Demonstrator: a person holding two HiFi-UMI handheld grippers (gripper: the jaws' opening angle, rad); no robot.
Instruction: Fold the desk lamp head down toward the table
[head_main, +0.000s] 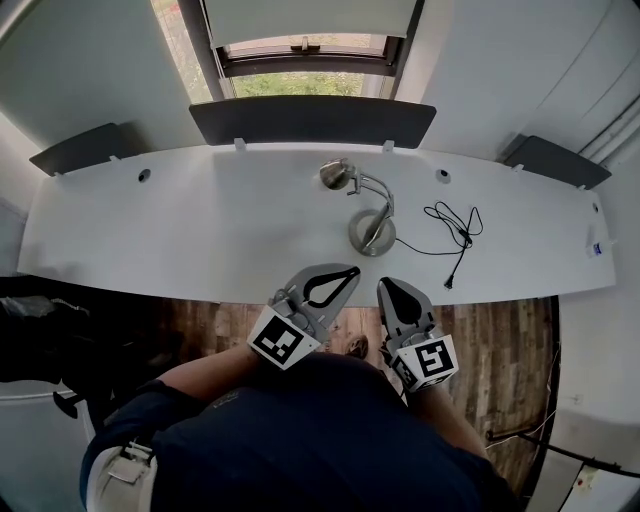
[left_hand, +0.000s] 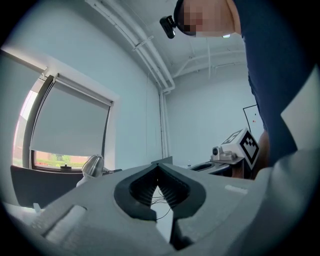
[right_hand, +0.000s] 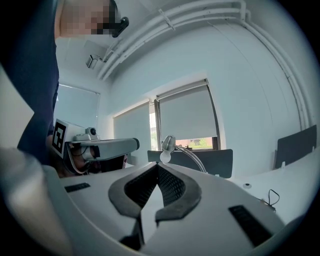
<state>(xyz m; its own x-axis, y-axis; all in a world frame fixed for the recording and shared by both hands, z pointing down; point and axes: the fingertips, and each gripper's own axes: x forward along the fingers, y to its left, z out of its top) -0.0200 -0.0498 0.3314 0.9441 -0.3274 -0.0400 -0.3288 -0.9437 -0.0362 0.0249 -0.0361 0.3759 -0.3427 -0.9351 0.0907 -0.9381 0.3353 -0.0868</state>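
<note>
Two grippers hang over the near edge of the white worktop, touching nothing. The left gripper has its jaws pressed together and empty. Beyond them, the desk lamp stands on its round base mid-worktop, its silver lamp head raised on the curved arm. The right gripper is likewise closed and empty. A black cable lies loosely coiled right of the lamp.

no readable text; only square markers on the grippers' cubes
</note>
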